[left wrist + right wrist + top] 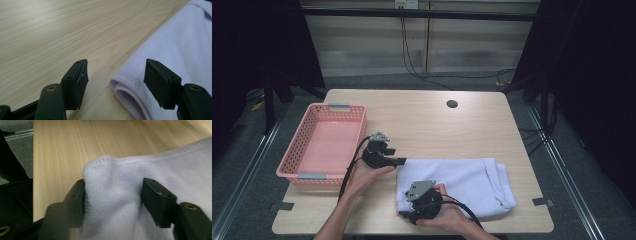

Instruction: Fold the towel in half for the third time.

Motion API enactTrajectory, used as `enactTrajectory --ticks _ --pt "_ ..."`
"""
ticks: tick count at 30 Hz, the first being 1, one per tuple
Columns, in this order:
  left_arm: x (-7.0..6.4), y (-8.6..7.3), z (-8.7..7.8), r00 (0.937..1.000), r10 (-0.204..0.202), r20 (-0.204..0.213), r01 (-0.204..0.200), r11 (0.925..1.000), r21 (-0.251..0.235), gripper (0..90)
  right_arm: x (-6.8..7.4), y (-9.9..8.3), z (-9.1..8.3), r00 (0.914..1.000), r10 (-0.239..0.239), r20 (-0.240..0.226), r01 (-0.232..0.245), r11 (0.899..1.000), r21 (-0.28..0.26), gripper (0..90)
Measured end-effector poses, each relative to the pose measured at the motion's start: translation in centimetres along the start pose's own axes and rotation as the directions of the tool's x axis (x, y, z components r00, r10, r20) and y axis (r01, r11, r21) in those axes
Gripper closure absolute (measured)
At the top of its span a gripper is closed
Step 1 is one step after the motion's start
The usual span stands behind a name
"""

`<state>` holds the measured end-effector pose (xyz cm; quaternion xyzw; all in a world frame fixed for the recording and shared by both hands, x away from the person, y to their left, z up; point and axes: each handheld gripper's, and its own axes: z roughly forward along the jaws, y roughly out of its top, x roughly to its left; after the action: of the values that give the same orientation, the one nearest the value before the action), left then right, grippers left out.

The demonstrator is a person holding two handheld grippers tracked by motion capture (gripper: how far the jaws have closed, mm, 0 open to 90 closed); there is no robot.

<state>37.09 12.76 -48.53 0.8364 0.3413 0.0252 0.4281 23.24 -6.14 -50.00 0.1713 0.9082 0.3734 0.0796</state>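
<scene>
One towel (462,182), one basket (324,145), two tools at its corners

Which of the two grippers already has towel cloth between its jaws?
The right gripper: the white towel bunches between its open jaws. The left gripper only straddles the towel's folded edge.

Lower middle of the high view, the right gripper (408,216) has its jaw tips hidden under its own body and the hand. In the right gripper view the white towel (130,202) runs off the right and bottom edges, and the near jaw at lower left is blurred. In the left gripper view the towel is cut at the right edge.
</scene>
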Motion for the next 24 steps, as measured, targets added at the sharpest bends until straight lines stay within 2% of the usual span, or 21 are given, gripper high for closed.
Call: enactTrajectory --ticks 2,5,6,8,11,13,14,16,20,21,23,24 --pt "0.0 -0.1 0.6 0.9997 0.023 -0.005 -0.023 0.9992 0.033 35.1 0.0 0.0 -0.1 0.9999 0.010 0.008 -0.010 1.000 0.002 43.9" --pt "0.4 -0.3 1.3 0.9999 0.005 -0.012 -0.004 0.9984 0.057 34.2 0.0 0.0 -0.1 0.9996 0.013 0.024 -0.013 1.000 0.001 47.2" --pt "0.4 -0.3 1.4 0.9998 0.019 -0.011 -0.018 0.9979 0.063 34.3 0.0 0.1 -0.1 0.9995 0.014 0.029 -0.014 1.000 0.003 48.3" --pt "0.7 -0.4 1.4 0.9999 -0.001 0.013 0.000 0.9978 0.067 33.5 0.1 0.2 -0.1 0.9992 0.016 0.037 -0.017 1.000 0.020 49.8" --pt "0.8 -0.6 1.6 1.0000 -0.003 0.009 0.002 0.9979 0.065 35.3 -0.3 0.3 -0.2 0.9979 0.019 0.062 -0.020 1.000 0.019 63.8" --pt "0.6 -0.7 1.6 0.9993 0.016 0.033 -0.019 0.9972 0.073 45.0 -0.3 0.3 -0.2 0.9974 0.017 0.071 -0.018 1.000 0.020 65.5" --pt "0.4 -0.7 1.8 0.9977 0.036 0.058 -0.040 0.9962 0.077 51.4 -0.3 0.3 -0.2 0.9971 0.011 0.075 -0.012 1.000 0.024 66.6" --pt "-0.2 -0.7 2.0 0.9931 0.078 0.088 -0.086 0.9926 0.086 70.0 -0.4 0.4 -0.2 0.9963 0.018 0.084 -0.020 0.999 0.028 70.1" --pt "0.6 -0.7 1.7 0.9913 0.020 0.130 -0.030 0.9970 0.072 79.8 -0.6 0.6 -0.2 0.9961 0.040 0.078 -0.043 0.998 0.041 72.3" --pt "0.6 -0.7 1.6 0.9916 0.019 0.128 -0.029 0.9969 0.074 81.2 -0.6 0.6 -0.3 0.9952 0.066 0.072 -0.069 0.997 0.044 73.2" --pt "0.5 -0.5 1.5 0.9904 0.003 0.138 -0.011 0.9982 0.058 82.4 -0.9 0.7 -0.4 0.9960 0.065 0.060 -0.068 0.997 0.045 74.7" --pt "0.6 -0.4 1.3 0.9889 -0.004 0.149 -0.003 0.9989 0.047 82.6 -1.1 0.7 -0.5 0.9949 0.089 0.047 -0.091 0.995 0.037 75.2"
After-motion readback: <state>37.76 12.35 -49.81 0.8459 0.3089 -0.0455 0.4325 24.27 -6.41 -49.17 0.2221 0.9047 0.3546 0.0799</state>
